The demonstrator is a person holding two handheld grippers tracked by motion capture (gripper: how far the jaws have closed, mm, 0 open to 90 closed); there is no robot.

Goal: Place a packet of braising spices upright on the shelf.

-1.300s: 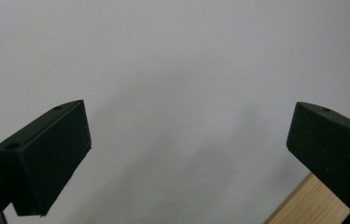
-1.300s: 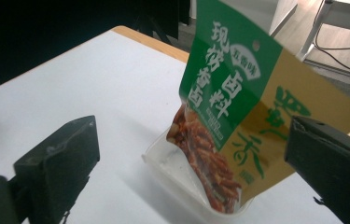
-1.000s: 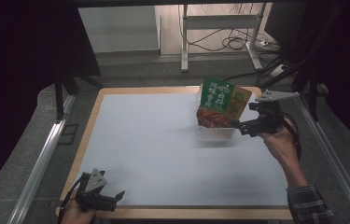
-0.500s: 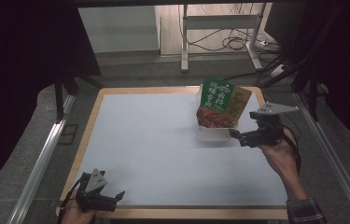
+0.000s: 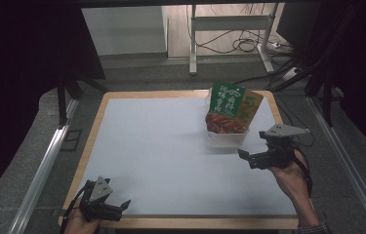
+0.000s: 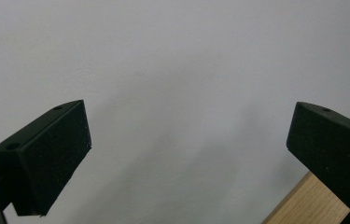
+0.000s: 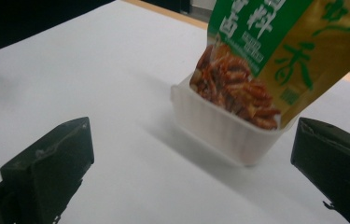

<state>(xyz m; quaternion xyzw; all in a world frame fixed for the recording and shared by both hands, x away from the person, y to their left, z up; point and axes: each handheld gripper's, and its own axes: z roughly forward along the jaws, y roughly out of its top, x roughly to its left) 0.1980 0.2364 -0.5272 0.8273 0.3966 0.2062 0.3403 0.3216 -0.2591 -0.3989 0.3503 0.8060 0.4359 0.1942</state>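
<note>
Right gripper (image 5: 250, 157): jaws standing wide apart, gripping nothing, pointing toward the white tub (image 7: 224, 133) just ahead. Green-and-yellow food packet (image 5: 232, 106) is sitting upright in the tub, leaning, at the far right of the table (image 5: 161, 146). Left gripper (image 5: 117, 207): jaws also spread wide, empty, hovering over the table's near left corner by the wooden edge (image 6: 322, 198).
</note>
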